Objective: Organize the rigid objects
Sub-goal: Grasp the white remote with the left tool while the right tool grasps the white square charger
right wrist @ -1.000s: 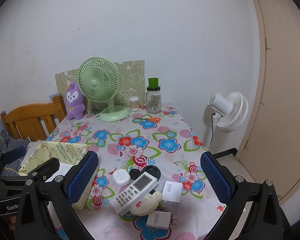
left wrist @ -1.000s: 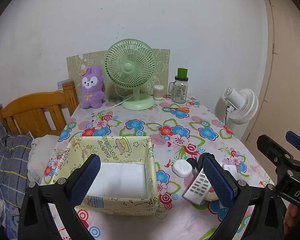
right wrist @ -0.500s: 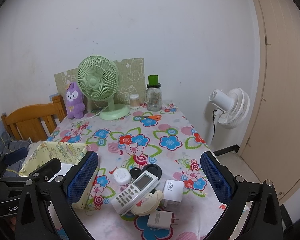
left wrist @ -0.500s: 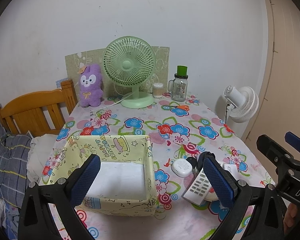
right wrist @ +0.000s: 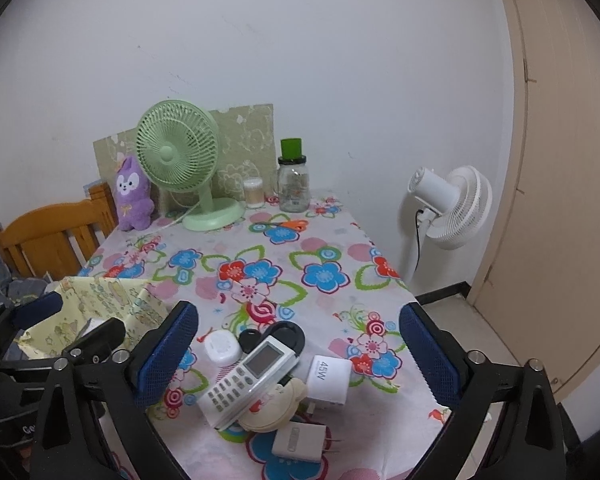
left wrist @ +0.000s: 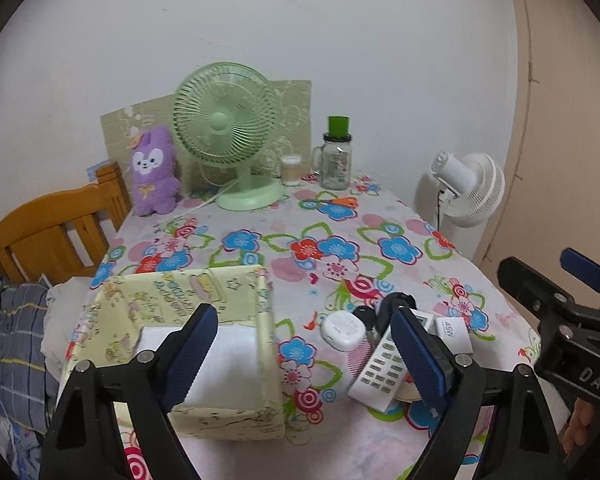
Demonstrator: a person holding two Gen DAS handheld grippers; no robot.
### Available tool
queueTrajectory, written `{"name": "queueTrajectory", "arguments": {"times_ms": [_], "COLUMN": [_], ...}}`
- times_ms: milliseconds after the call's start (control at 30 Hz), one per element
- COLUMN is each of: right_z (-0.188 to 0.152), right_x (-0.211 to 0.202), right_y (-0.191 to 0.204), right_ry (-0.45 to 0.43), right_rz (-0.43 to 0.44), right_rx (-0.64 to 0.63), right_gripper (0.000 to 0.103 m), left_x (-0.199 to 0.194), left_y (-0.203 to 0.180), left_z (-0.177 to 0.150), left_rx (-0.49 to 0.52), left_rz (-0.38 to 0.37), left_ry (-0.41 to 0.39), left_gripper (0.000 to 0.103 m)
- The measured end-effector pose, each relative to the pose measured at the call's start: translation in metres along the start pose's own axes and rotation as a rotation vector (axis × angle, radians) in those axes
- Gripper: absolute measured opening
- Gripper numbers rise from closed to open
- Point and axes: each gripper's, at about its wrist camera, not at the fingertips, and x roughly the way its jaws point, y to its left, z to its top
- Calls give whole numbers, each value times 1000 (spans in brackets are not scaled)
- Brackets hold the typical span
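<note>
Both tongs closing, empty, above cluttered near table edge.

A pale green desk fan stood at the table's far end on a flowered tablecloth. A purple plush rabbit sat left of it, a glass jar with a green lid to its right. A white pedestal fan stood beside the table, a wooden chair at left.

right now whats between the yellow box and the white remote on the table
In the left wrist view, only bare flowered tablecloth separates the yellow box from the white remote.
</note>
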Motion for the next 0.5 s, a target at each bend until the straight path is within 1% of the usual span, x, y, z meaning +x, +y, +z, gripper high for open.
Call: {"name": "queueTrajectory", "arguments": {"times_ms": [200,500], "right_z": [-3,-11], "right_x": [15,38], "right_y": [-11,-24], "right_ry": [38,97], "right_rz": [-19,-37], "right_rx": [1,4], "right_gripper": [96,92], "left_x": [15,40], "left_y": [-18,-40], "left_z": [-1,-5], "left_rx": [31,60], "left_rz": [-38,-91], "left_ry": [31,85], "left_gripper": [81,78]}}
